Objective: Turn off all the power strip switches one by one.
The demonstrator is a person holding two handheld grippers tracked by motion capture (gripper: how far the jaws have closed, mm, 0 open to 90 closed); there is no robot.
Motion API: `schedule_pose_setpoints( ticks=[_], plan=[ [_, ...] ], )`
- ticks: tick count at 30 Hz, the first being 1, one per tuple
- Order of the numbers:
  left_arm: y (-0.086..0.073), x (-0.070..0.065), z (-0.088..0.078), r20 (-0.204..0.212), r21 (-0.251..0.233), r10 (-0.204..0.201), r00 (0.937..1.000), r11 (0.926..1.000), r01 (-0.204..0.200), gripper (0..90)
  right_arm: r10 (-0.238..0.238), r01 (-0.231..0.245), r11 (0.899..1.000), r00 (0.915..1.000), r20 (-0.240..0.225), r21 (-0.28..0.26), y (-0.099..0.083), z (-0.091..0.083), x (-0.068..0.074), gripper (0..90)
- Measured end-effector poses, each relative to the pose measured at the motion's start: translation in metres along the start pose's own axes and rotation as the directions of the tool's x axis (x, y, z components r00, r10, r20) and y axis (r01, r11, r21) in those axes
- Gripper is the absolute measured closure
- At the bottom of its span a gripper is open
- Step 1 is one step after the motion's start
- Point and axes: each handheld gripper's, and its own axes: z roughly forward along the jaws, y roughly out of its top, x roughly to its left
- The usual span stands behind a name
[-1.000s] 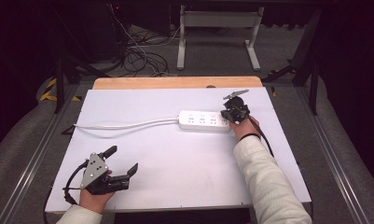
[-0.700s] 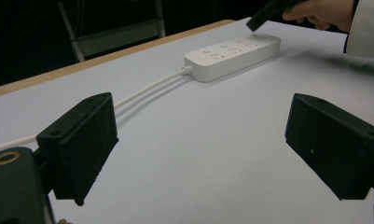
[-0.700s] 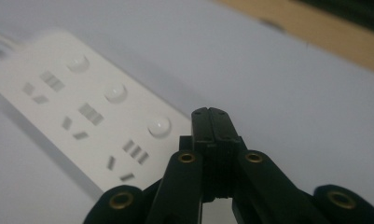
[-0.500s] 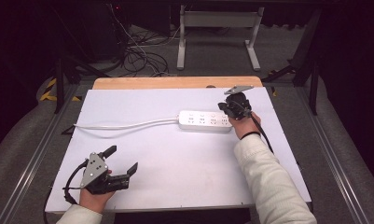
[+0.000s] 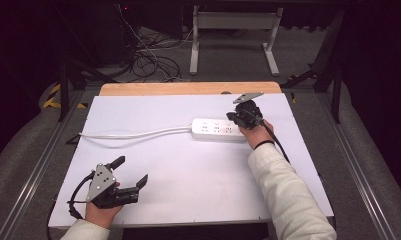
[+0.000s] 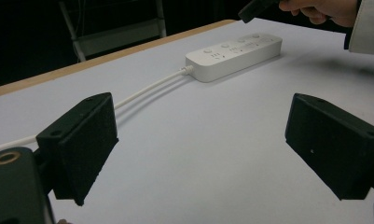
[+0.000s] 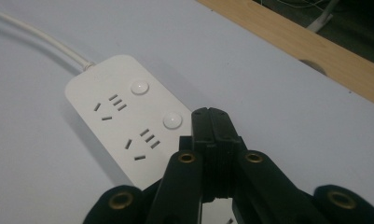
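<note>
Above the power strip's (image 5: 218,129) three o'clock end, the right gripper (image 7: 212,122) hovers, fingers pressed together, empty; pressing its switches looks underway. The left gripper (image 5: 130,175) waits, fingers wide.

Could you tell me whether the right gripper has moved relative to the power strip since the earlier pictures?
Yes, slightly: the right gripper, jaws shut, has drifted up the high view, toward the far edge of the power strip.

We see white table top (image 5: 188,170) with bare wood strip (image 5: 188,88) along far edge. Behind it, grey floor (image 5: 228,65) with messy tangle of black cables (image 5: 148,62), pretty dim back there. White metal frame (image 5: 233,25) standing on floor. Yellow-black hazard tape (image 5: 53,96) at left. Metal rails (image 5: 33,170) flanking table.
</note>
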Motion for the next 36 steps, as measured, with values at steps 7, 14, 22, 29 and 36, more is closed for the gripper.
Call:
schedule_pose_setpoints(
  ticks=[7,14,22,29,36],
  plan=[
    [0.000,0.000,0.000,0.001,0.002,0.002,1.0000,1.0000,-0.002,9.7,0.028,-0.029,0.999,0.9996,0.010,0.017,-0.003,0.009,-0.003,90.0],
    [0.000,0.000,0.000,0.009,0.012,-0.006,0.9999,0.9999,0.006,10.0,0.097,-0.096,0.994,0.9949,-0.026,0.045,-0.008,0.016,-0.008,90.0],
    [0.000,0.000,0.000,0.003,0.012,-0.007,1.0000,0.9999,0.007,10.0,0.083,-0.083,0.995,0.9965,-0.004,0.059,-0.008,0.022,-0.006,90.0],
    [0.000,0.001,0.000,0.002,0.013,-0.003,1.0000,0.9999,0.003,9.9,0.041,-0.044,0.995,0.9988,0.028,0.090,-0.010,0.027,-0.003,90.0],
    [0.000,0.001,0.000,0.001,0.014,-0.002,1.0000,0.9999,0.002,9.9,0.040,-0.042,0.995,0.9989,0.025,0.091,-0.010,0.028,-0.003,90.0]
  ],
)
